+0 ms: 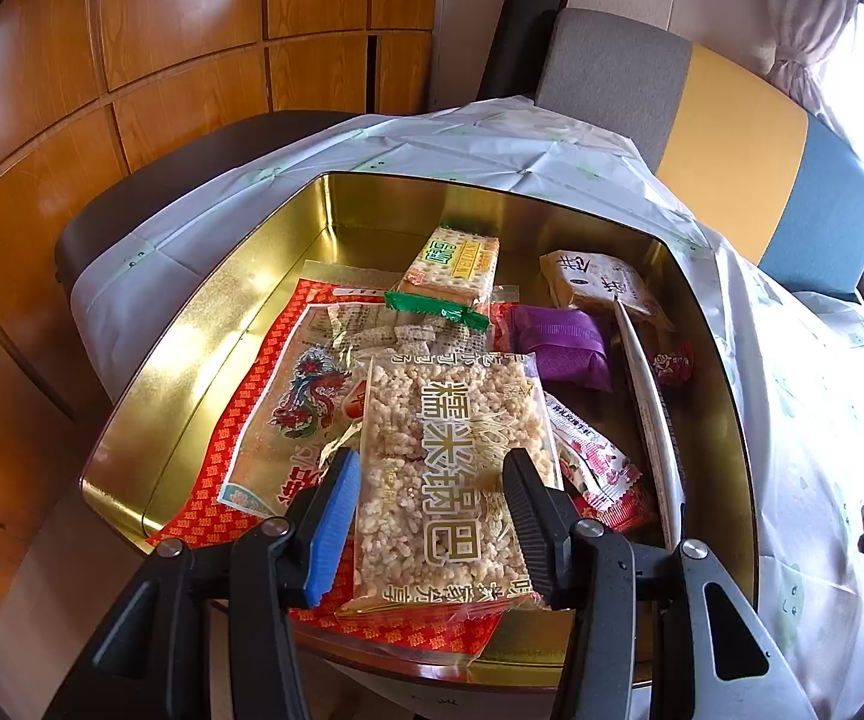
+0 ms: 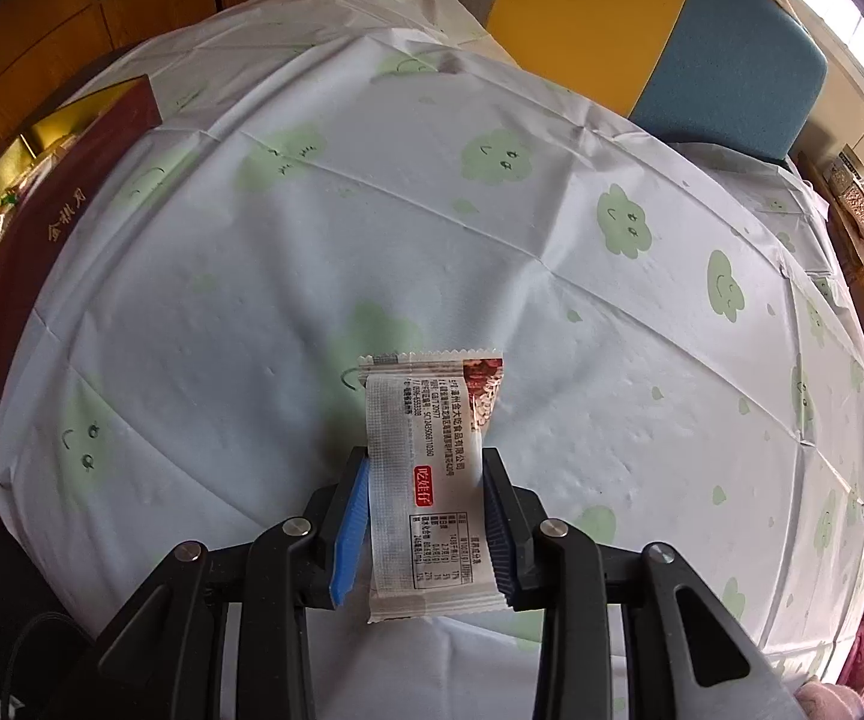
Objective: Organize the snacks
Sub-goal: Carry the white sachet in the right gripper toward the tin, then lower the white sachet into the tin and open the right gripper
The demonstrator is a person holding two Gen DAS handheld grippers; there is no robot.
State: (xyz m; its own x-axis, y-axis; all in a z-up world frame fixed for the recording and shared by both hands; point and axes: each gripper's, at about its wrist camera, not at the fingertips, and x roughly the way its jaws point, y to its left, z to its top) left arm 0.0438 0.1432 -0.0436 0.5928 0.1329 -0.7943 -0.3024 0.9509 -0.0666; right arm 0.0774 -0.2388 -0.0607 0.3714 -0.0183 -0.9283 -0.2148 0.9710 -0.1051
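In the left wrist view my left gripper (image 1: pixel 432 480) is shut on a clear pack of puffed rice cakes (image 1: pixel 444 468) and holds it over an open gold tin (image 1: pixel 192 360). In the tin lie a red dragon-print bag (image 1: pixel 288 396), a green-ended cracker pack (image 1: pixel 450 270), a purple pouch (image 1: pixel 558 342), a beige cake pack (image 1: pixel 600 288) and a red-white sachet (image 1: pixel 594 468). In the right wrist view my right gripper (image 2: pixel 426 480) is shut on a white and red snack packet (image 2: pixel 426 480), held above the tablecloth (image 2: pixel 552 300).
The tin's dark red outer wall (image 2: pixel 42 228) shows at the left of the right wrist view. A white divider (image 1: pixel 648 396) stands in the tin's right part. Grey, yellow and blue chair backs (image 1: pixel 732 138) stand behind the table. Wooden cabinets (image 1: pixel 132 60) are at left.
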